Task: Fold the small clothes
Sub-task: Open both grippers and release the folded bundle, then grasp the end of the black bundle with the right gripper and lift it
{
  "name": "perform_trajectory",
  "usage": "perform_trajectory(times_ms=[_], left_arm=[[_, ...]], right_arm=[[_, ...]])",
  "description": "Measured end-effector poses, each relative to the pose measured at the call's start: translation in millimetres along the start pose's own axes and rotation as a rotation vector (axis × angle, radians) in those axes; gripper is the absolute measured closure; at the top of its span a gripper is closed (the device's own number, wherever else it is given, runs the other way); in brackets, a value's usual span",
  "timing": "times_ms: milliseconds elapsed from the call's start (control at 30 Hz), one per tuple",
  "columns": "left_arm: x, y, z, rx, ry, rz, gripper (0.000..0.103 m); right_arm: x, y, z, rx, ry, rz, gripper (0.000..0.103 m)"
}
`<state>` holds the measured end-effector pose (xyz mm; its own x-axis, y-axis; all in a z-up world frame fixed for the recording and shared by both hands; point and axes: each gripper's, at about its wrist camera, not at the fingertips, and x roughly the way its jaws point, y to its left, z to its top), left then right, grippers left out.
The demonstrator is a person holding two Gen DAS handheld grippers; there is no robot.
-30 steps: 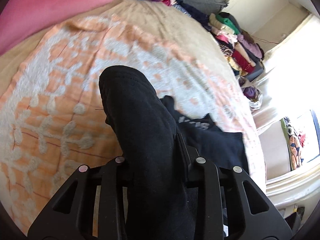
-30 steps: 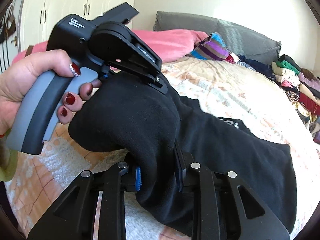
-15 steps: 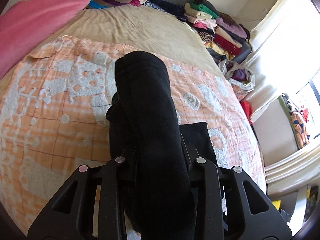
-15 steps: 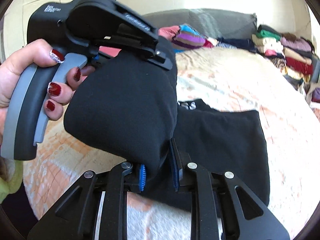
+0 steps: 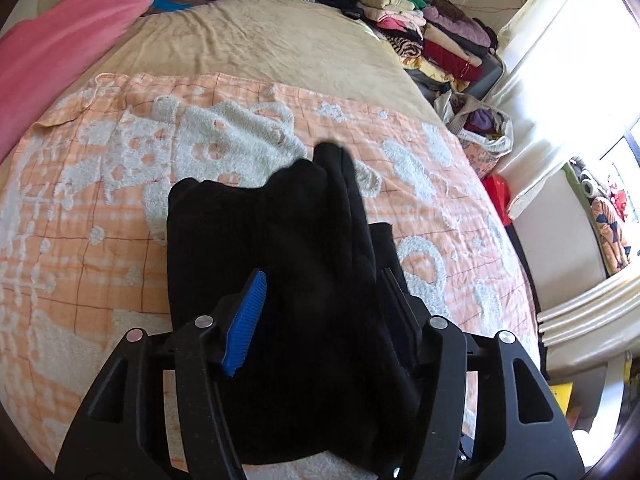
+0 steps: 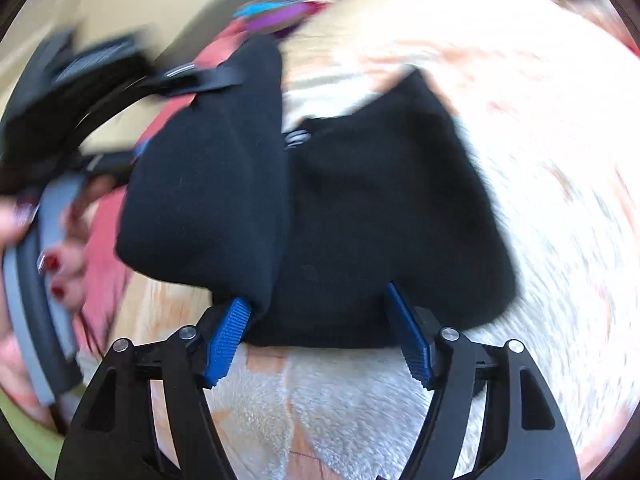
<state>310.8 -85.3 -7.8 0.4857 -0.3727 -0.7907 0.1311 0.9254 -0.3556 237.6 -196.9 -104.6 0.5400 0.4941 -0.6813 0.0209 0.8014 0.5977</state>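
White print on black garment (image 6: pixel 360 216) blurred, unreadable; no other text legible.

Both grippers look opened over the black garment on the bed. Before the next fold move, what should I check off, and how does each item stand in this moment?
1. Left gripper released: ok, jaws apart, though the black fleece garment lies between its blue ribbed pads.
2. Right gripper released: ok, jaws apart, the cloth edge only at the pad tips.
3. Garment resting on the orange-and-white patterned blanket: ok.
4. Fold laid flat: not ok, a raised bunch of cloth stands up near the left gripper.
5. Edges aligned: cannot tell, the right wrist view is motion-blurred.
6. Room on the blanket beyond the garment: ok; the stacked folded clothes sit at the far edge.
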Motion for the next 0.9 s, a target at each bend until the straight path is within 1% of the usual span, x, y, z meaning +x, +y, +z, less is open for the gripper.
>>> perform_trajectory(times_ms=[67,100,133,167,200,267,300,400,433,567,600,633,700,767,833,900], left_arm=[[-7,-1,-2,0.009,-0.016,0.006,0.053],[-9,-1,-2,0.014,-0.022,0.007,0.053],[-14,-1,-5,0.026,-0.035,0.024,0.053],[-16,-1,-6,0.036,-0.042,0.037,0.053],[-18,-1,-8,0.044,-0.048,0.049,0.052],[-24,-1,-13,0.061,-0.064,0.073,0.05],[-26,-1,-16,0.073,-0.07,0.086,0.048],[-31,-6,-27,0.123,-0.088,0.13,0.047],[-32,-9,-32,0.149,-0.095,0.154,0.046],[-36,-13,-45,0.204,-0.114,0.214,0.039],[-36,-13,-47,0.211,-0.116,0.224,0.037],[-37,-13,-50,0.221,-0.119,0.237,0.037],[-37,-10,-55,0.229,-0.119,0.254,0.036],[-36,-8,-58,0.233,-0.117,0.268,0.031],[-36,-4,-61,0.235,-0.118,0.284,0.029],[-35,-1,-63,0.232,-0.117,0.293,0.024]], right_arm=[[-14,-2,1,0.032,-0.067,-0.026,0.034],[-23,-1,2,0.034,-0.106,-0.032,0.031],[-31,1,3,0.032,-0.145,-0.043,0.025],[-41,4,5,0.024,-0.188,-0.048,0.022],[-49,7,6,0.014,-0.222,-0.04,0.022],[-60,13,11,-0.016,-0.266,-0.033,0.016],[-63,15,14,-0.032,-0.276,-0.033,0.015],[-65,24,18,-0.1,-0.275,-0.033,0.015],[-65,25,20,-0.112,-0.259,-0.025,0.015],[-60,13,37,-0.092,-0.219,0.0,0.015],[-61,7,48,-0.092,-0.216,-0.003,0.015],[-63,4,52,-0.091,-0.215,-0.006,0.015],[-64,-3,58,-0.079,-0.207,-0.002,0.015],[-65,-10,65,-0.079,-0.204,-0.014,0.015],[-67,-14,67,-0.087,-0.204,-0.024,0.015],[-64,-19,72,-0.071,-0.188,0.003,0.015]])
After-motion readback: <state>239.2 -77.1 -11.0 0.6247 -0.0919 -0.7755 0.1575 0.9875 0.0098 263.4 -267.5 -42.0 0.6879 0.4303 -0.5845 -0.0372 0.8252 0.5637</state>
